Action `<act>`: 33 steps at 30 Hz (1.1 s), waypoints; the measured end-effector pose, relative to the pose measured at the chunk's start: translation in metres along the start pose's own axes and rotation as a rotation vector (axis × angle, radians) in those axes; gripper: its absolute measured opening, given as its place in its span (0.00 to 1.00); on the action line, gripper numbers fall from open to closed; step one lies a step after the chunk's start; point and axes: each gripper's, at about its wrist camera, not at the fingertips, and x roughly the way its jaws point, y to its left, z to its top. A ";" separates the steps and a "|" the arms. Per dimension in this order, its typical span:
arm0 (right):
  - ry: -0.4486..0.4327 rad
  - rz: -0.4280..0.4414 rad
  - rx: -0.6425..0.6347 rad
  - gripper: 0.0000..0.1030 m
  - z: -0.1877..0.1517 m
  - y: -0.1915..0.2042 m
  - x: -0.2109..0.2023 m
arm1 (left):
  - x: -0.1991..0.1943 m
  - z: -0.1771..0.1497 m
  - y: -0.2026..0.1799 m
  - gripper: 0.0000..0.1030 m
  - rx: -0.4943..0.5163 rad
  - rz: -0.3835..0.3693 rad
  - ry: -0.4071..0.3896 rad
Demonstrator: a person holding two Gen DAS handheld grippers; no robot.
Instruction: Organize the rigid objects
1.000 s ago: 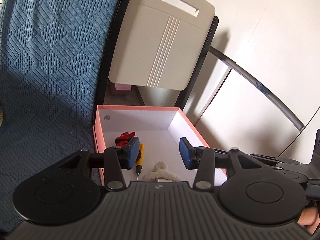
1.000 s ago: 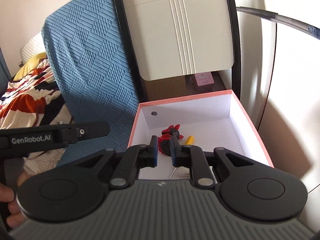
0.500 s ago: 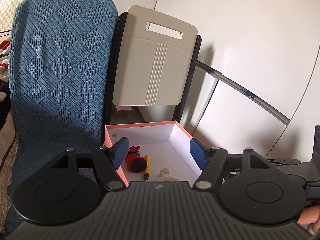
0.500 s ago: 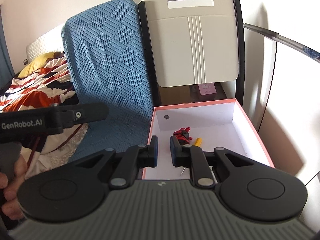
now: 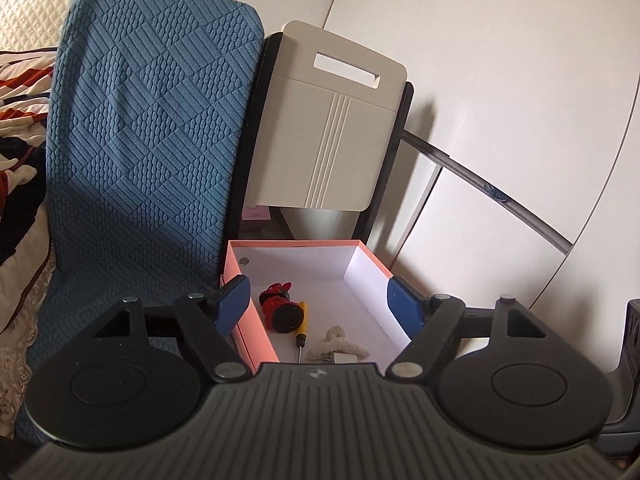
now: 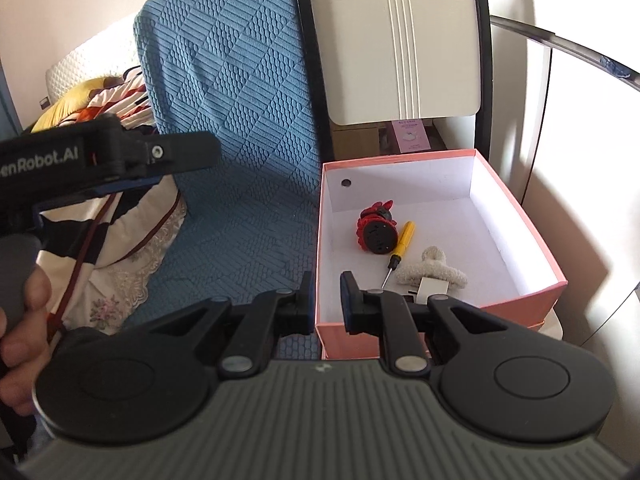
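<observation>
The pink cardboard box already holds a red-and-black toy, a yellow-handled screwdriver and a fluffy cream hair claw, so sorting looks well advanced. The left gripper has jaws opening with nothing gripped; the right gripper is nearly closed and empty. No further loose objects are visible.

Left gripper at lower centre of frame, jaws opening, nothing between pads. Right gripper lower centre, jaws nearly closed, empty.

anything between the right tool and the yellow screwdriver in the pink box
Yes, partly. The pink box's near wall stands between the right tool and the yellow screwdriver. The box is open-topped, so nothing visible blocks the way in from above. The right tool holds nothing.
</observation>
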 end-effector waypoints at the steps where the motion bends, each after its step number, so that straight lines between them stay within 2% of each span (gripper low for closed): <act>1: 0.002 -0.003 0.000 0.17 -0.002 0.001 0.000 | -0.003 -0.001 0.003 0.78 -0.004 0.004 -0.001; 9: 0.028 -0.026 0.012 0.17 -0.012 0.006 0.002 | -0.015 -0.012 0.013 0.81 -0.005 0.018 0.015; 12: 0.027 -0.033 0.016 0.17 -0.013 0.007 0.001 | -0.016 -0.015 0.013 0.91 -0.010 0.021 0.021; 14: 0.026 -0.038 0.017 0.34 -0.013 0.007 0.000 | -0.017 -0.015 0.014 0.97 -0.011 0.035 0.019; 16: 0.018 -0.052 0.020 0.81 -0.011 0.005 0.000 | -0.016 -0.015 0.017 1.00 -0.023 0.038 0.023; 17: 0.007 -0.062 0.022 0.90 -0.011 0.004 -0.001 | -0.016 -0.015 0.019 1.00 -0.036 0.033 0.027; 21: 0.001 -0.090 0.024 0.90 -0.012 0.001 0.000 | -0.010 -0.018 0.022 1.00 -0.071 0.029 0.055; 29: 0.021 -0.107 0.026 0.90 -0.015 -0.002 0.002 | -0.004 -0.021 0.013 1.00 -0.030 0.047 0.077; 33: 0.019 -0.110 0.033 0.90 -0.016 -0.004 0.001 | -0.004 -0.019 0.013 1.00 -0.021 0.088 0.067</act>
